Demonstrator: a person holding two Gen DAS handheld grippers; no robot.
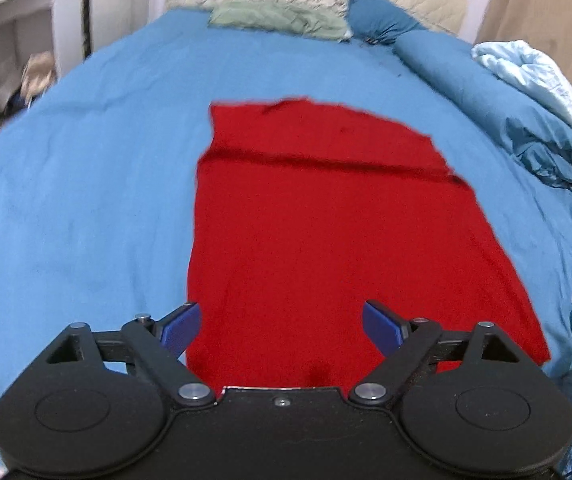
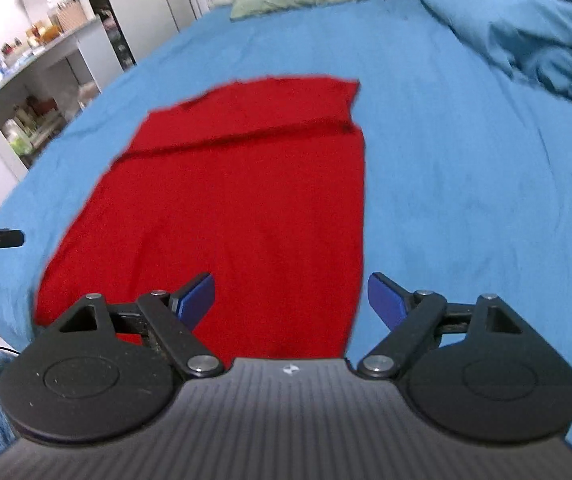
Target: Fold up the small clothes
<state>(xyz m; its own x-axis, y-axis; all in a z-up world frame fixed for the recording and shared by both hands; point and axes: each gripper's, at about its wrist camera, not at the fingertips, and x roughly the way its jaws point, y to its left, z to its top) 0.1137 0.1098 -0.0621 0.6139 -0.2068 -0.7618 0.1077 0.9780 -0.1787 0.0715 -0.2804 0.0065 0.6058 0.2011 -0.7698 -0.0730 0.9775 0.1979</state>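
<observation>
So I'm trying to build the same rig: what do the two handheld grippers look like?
Both are alike up front: the left gripper and the right gripper have black linkage arms on silver pivot pins, round black discs at either side, and jaws tipped with blue pads. The left one's body is plain black with a small screw; the right one's is grey, ribbed, with a small white logo. No hands or sleeves show.

Bed: blue sheet, lightly wrinkled, covers whole top.
Red garment: flat on sheet, mid-bed, one fold line across far end.
Green cloth: crumpled, far end by headboard.
Blue pillows: along right side, w/ bunched blue bedding.
Light blue cloth: on top of the bedding, right edge.
</observation>
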